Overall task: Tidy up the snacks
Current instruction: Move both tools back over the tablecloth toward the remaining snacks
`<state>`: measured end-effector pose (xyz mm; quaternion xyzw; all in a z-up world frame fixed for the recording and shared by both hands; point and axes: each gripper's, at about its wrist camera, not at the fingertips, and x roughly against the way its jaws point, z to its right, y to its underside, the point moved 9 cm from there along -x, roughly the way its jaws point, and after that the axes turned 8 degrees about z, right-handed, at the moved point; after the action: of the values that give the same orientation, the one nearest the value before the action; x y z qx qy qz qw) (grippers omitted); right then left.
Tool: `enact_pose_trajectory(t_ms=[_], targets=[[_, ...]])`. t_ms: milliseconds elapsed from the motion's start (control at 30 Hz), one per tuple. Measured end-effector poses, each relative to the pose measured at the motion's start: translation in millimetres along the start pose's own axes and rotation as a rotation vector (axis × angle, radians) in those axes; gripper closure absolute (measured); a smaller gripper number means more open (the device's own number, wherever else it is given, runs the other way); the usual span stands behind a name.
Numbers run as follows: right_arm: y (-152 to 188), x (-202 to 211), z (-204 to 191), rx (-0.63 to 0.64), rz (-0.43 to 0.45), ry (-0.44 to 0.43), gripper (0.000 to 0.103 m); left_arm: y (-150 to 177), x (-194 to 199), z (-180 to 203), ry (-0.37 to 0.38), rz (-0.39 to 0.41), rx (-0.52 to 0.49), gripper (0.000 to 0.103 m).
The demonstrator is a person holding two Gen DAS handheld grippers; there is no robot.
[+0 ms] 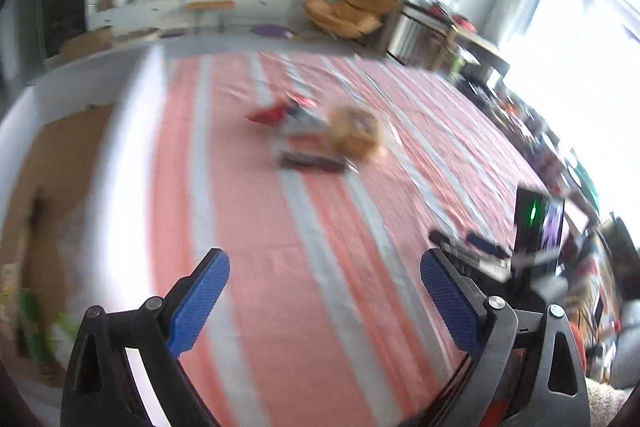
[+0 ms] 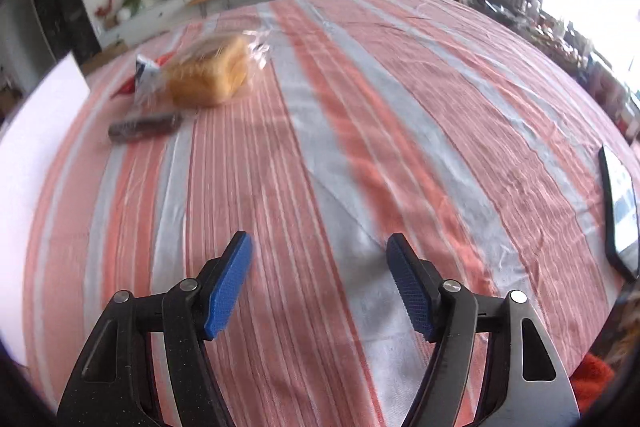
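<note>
A cluster of snacks lies on the striped pink and grey tablecloth [image 2: 360,131]. A bagged loaf of bread [image 2: 208,77] sits with a dark snack bar [image 2: 144,127] in front of it and a white and red packet [image 2: 146,73] to its left. The left wrist view shows them blurred: the bread [image 1: 354,135], the dark bar [image 1: 312,163] and a red packet [image 1: 272,115]. My left gripper [image 1: 324,269] is open over bare cloth, well short of the snacks. My right gripper [image 2: 320,251] is open too, nothing between its blue pads, with the snacks far off to its upper left.
A phone [image 2: 620,211] lies on the cloth at the right edge. A white board or box [image 2: 36,131] stands by the table's left side. The other gripper with its lit screen [image 1: 536,223] shows at right in the left wrist view. Living-room furniture stands beyond the table.
</note>
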<state>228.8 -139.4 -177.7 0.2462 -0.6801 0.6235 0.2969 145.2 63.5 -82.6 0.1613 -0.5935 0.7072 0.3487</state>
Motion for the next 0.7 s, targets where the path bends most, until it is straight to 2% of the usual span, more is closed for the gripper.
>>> enact_pose_trajectory(t_ms=[67,133,300,400,500,600,700], targets=[[0,-6,6,0.02,-0.005,0.047,0.03,14,-30,10,-0.014,-0.045,-0.024,0.007],[4,-9,10,0.013,-0.025,0.039,0.029,24,-56,14,-0.052,-0.07,-0.045,0.007],[14,5,17,0.013,-0.018,0.052,0.03,24,-98,-6,-0.17,-0.064,-0.1,0.007],[19,8,14,0.036,-0.014,0.069,0.025,25,-107,-13,-0.211,-0.049,-0.115,0.007],[19,7,15,0.032,-0.01,0.067,0.023,33,-113,-23,-0.246,-0.067,-0.113,0.007],[20,7,15,0.033,-0.009,0.067,0.022,32,-112,-29,-0.24,-0.056,-0.084,0.007],[20,8,14,0.038,-0.01,0.067,0.02,33,-115,-30,-0.244,-0.053,-0.103,0.004]])
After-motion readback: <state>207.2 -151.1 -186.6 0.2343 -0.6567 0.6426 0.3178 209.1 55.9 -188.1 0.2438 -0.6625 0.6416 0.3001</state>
